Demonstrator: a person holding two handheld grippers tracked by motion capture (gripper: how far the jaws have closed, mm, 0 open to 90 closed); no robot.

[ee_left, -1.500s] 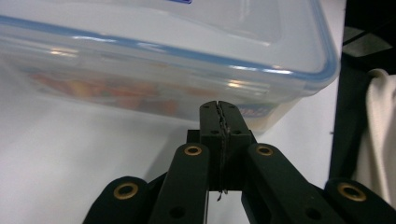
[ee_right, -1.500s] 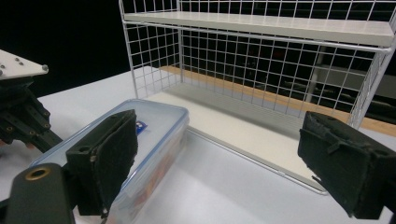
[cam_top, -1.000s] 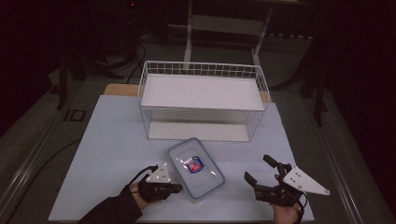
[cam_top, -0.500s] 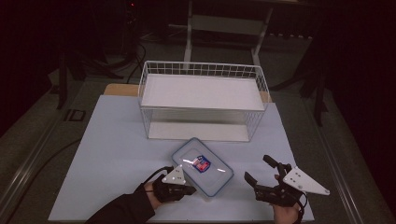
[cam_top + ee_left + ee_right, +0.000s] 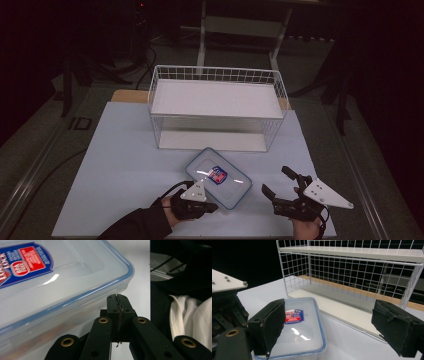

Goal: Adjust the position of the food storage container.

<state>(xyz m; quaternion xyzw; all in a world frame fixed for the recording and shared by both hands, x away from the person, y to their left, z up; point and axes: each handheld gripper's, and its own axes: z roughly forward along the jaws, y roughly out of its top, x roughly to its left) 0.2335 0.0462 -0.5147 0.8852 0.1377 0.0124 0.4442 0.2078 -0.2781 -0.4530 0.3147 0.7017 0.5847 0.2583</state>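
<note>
A clear plastic food box (image 5: 220, 177) with a blue-rimmed lid and a red and blue label lies flat on the white table, just in front of the wire rack. My left gripper (image 5: 210, 206) is shut with nothing between its jaws, its tips at the box's near left corner. In the left gripper view the shut gripper (image 5: 117, 303) sits just under the lid rim of the box (image 5: 50, 285). My right gripper (image 5: 276, 182) stands open to the right of the box, apart from it. Past the wide jaws of the right gripper (image 5: 332, 327) lies the box (image 5: 297, 330).
A white wire rack (image 5: 215, 107) with an upper and a lower board stands at the back of the table (image 5: 115, 150). The rack (image 5: 362, 272) rises close behind the box. The table's front edge runs right under both hands. A dark floor with cables surrounds it.
My left gripper has moved right along the front of the table. The box has slid a little to the right and turned with it. The right gripper has stayed in place.
</note>
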